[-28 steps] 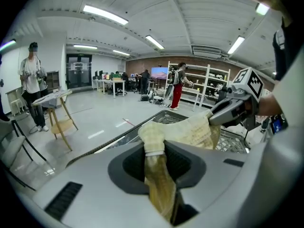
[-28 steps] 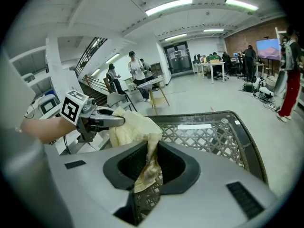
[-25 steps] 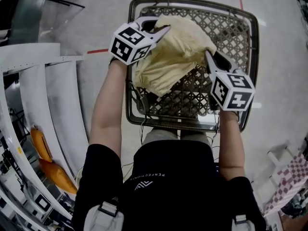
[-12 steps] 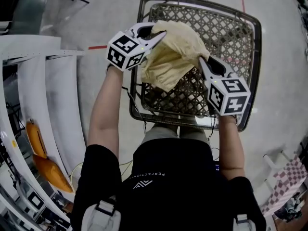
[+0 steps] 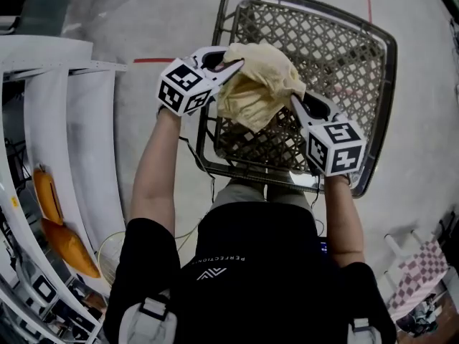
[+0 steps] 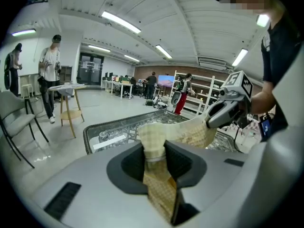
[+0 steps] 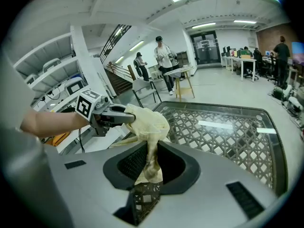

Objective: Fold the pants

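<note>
Above the mesh basket (image 5: 385, 106), yellow pants (image 5: 262, 84) hang bunched between both grippers; left gripper (image 5: 235, 56) fingers pinched narrow on one edge; right gripper (image 5: 297, 99) fingers clamped on the other.

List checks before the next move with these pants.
1. Left gripper holds pants: ok, cloth is pinched between its jaws.
2. Right gripper holds pants: ok, cloth is pinched there too.
3. Pants lifted out of basket: cannot tell, the hanging fold may touch the lattice.
4. Pants spread for folding: not ok, they are bunched between the grippers.
5. Waist and legs identified: cannot tell, the bundle hides them.
</note>
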A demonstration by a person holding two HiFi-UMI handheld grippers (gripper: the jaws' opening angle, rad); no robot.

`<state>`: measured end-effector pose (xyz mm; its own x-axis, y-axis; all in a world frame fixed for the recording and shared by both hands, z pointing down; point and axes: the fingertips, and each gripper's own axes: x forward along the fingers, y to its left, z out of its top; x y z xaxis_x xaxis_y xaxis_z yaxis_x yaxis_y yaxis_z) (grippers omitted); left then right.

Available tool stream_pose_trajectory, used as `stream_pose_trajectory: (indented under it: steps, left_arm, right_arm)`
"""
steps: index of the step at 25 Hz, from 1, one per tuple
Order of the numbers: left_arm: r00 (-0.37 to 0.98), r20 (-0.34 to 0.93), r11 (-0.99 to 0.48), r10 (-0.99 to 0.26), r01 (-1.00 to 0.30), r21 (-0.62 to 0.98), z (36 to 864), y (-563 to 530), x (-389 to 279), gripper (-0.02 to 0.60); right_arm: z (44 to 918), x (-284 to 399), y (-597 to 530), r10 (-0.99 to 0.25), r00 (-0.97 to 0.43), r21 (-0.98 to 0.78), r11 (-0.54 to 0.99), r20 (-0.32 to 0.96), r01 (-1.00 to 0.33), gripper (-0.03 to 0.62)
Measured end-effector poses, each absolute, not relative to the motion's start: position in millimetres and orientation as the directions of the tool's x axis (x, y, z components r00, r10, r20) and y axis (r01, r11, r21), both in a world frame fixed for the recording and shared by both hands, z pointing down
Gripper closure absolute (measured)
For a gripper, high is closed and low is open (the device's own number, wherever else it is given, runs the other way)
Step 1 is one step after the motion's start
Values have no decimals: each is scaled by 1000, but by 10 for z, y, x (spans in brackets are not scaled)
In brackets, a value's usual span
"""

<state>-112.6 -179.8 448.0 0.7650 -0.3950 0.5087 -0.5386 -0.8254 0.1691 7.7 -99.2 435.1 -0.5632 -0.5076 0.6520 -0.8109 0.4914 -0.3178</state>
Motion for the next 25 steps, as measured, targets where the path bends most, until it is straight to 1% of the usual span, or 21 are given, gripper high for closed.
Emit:
stream_pose_trajectory:
  steps: [4,11,20,25]
  left_arm:
    - [756,508,-794,-413,-572,206,4572,-1681,-1272,488]
    - [743,533,-770,-405,-591,239,4698,-1460,-1448,488]
    - [712,566,-740,-416,-627,243,4848,-1259,-1618,488]
    - [700,576,-731,-422,-639,241,4832,-1191,-1686,464]
  right_arm:
    - [4384,-34,-928,-474,-597,-332,530,647,-780,514]
    - [4497,-164,-688,-396,-647,-370,579,652,-727,514]
    - [4622,-379,-418,-295,-691,-378,665,660,-644,514]
    - [4664,-450,-335,-258,-698,-369,699,668,-612,513]
